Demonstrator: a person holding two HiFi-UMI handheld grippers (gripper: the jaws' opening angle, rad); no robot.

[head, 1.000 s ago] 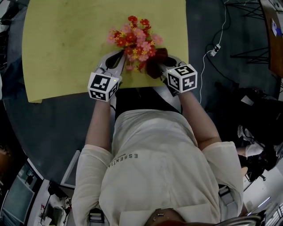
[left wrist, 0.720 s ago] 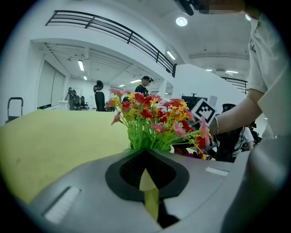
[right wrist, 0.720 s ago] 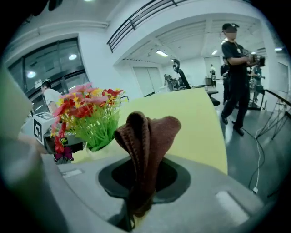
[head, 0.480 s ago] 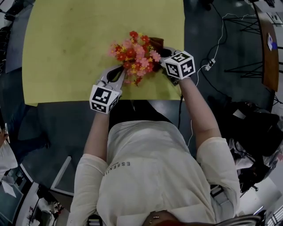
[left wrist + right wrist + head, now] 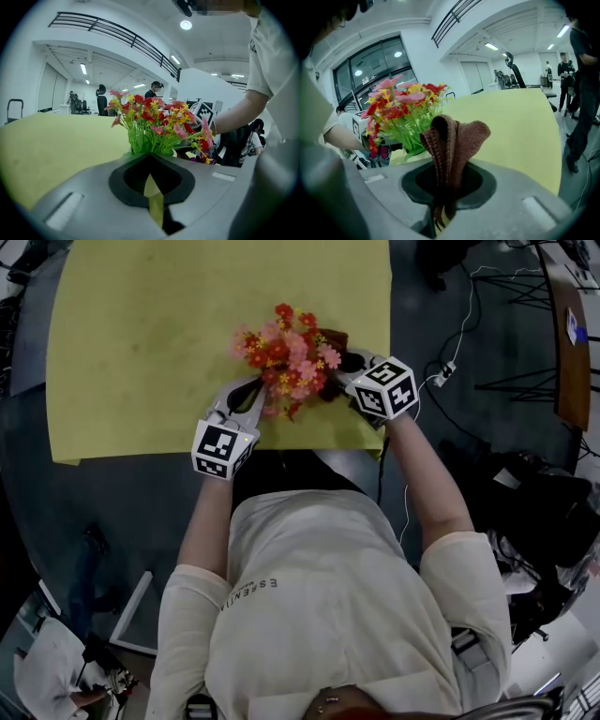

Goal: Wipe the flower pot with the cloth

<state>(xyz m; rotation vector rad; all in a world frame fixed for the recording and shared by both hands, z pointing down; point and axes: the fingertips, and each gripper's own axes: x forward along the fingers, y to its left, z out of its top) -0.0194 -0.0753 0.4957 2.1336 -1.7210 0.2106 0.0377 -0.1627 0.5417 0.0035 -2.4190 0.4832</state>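
From above, the person leans over the yellow-topped desk (image 5: 141, 343) with both forearms stretched forward, one on each side of the flowers (image 5: 286, 348). The left tongs (image 5: 255, 397) slant in at the near left of the bunch. The right tongs (image 5: 345, 362) reach in from the right, marker cube tilted, with the cloth (image 5: 333, 337) bunched against the blooms, which hide the flower pot.

In the left gripper view the tongs are pinched together on nothing and aim at the green stems. The flower pot's pale rim (image 5: 175, 153) peeks just past their tips.

In the right gripper view the tongs clamp the brown cloth (image 5: 452, 140), which stands up in a fold. The flowers (image 5: 401, 112) sit just left of it.
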